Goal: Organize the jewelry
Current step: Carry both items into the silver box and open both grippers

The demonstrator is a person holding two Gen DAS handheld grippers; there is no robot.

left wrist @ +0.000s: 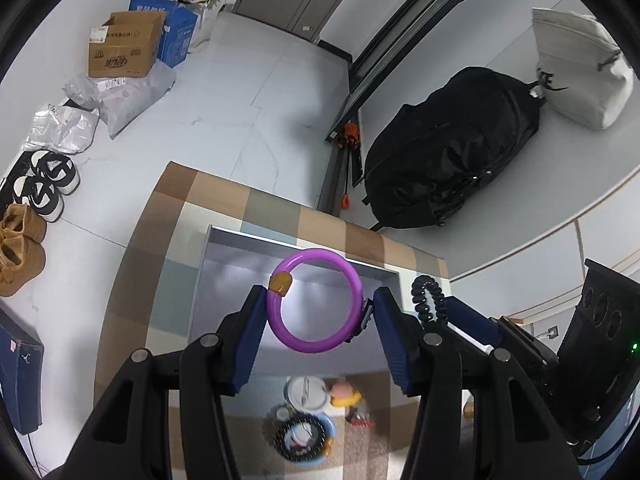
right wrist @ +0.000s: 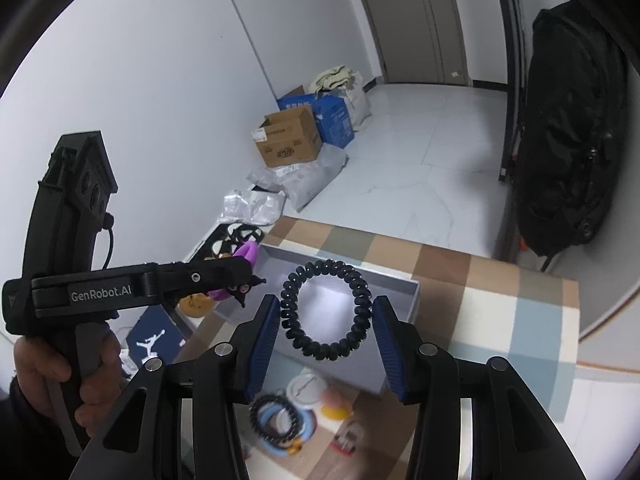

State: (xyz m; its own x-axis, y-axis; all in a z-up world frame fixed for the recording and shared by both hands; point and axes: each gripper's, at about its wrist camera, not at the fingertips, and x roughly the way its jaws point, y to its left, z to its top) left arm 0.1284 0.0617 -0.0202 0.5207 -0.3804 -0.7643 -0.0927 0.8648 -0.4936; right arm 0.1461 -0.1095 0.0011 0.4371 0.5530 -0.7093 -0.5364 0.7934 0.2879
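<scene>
Jaws of both grippers grasp 1 ring each above the empty grey tray: left the purple bangle, right the black coil bracelet. Several pieces wait unsorted on the tabletop.

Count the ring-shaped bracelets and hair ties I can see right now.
4: purple bracelet in the left gripper, black coil in the right gripper, and a second black coil lying over a blue ring on the cloth. More may be hidden.
</scene>
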